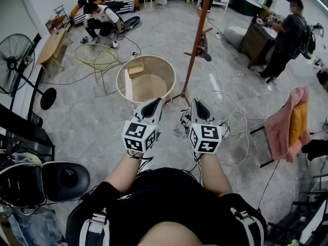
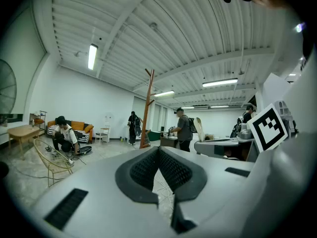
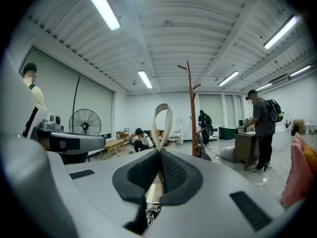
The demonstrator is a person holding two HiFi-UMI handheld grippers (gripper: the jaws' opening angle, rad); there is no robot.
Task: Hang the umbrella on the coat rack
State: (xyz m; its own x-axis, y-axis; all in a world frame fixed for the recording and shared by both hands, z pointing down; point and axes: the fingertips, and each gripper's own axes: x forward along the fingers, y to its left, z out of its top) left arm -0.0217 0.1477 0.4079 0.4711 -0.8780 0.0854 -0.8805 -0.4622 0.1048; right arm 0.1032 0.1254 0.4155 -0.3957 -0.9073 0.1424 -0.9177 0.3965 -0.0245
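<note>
The wooden coat rack (image 1: 196, 40) stands on the tiled floor ahead of me, right of centre. A dark folded umbrella (image 1: 204, 47) hangs from one of its lower pegs. The rack also shows as a tall pole in the left gripper view (image 2: 147, 108) and in the right gripper view (image 3: 190, 108), where the dark umbrella (image 3: 201, 148) hangs low on it. My left gripper (image 1: 156, 102) and right gripper (image 1: 197, 103) are held side by side in front of my chest, well short of the rack. Both have their jaws closed together with nothing between them.
A round wooden tub-like piece (image 1: 146, 78) sits just ahead of the left gripper, with a wire chair (image 1: 97, 56) beside it. Cables (image 1: 228, 118) trail over the floor near the rack's base. A pink jacket (image 1: 289, 122) drapes a stand at right. One person crouches (image 1: 100, 20); another stands (image 1: 287, 32).
</note>
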